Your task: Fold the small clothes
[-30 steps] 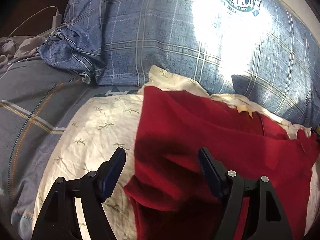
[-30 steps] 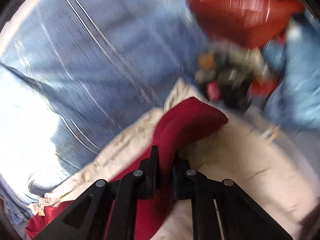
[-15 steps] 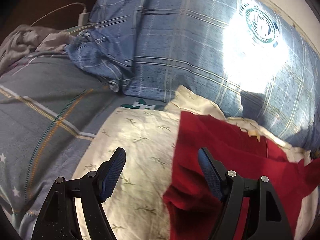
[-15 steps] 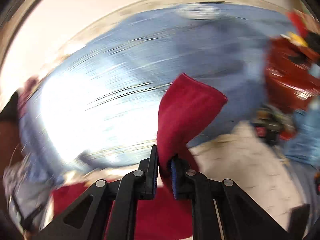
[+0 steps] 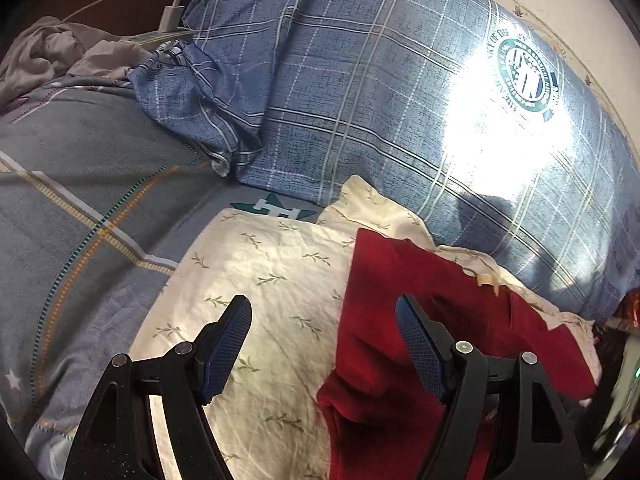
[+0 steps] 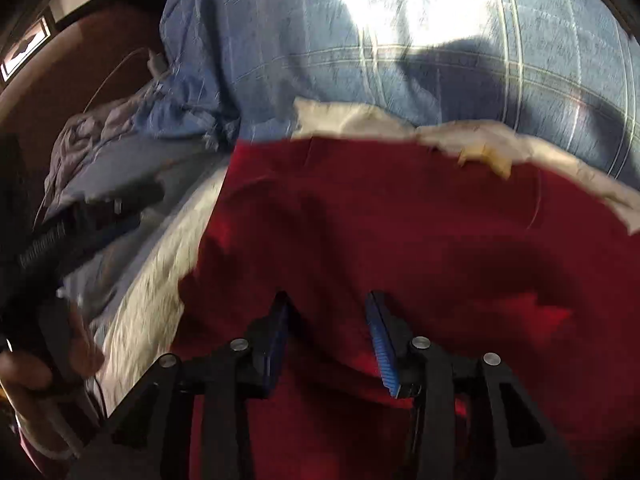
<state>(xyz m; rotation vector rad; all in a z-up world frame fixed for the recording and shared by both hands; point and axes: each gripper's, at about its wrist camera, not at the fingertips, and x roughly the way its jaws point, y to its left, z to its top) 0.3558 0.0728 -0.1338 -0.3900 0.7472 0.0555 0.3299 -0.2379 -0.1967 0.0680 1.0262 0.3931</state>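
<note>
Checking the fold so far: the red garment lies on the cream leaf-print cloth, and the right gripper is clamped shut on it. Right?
Not quite. The red garment does lie on the cream leaf-print cloth, but the right gripper is not clamped on it: its jaws have just been opening and stand apart above the fabric, nothing pinched between them. The right wrist view shows this.

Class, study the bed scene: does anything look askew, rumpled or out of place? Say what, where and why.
The red garment lies crooked on the cream leaf-print cloth, its near left corner bunched rather than flat. A grey garment sits crumpled at far left, beside a white charger left on the bedding. Nothing looks damaged or spilled.
</note>
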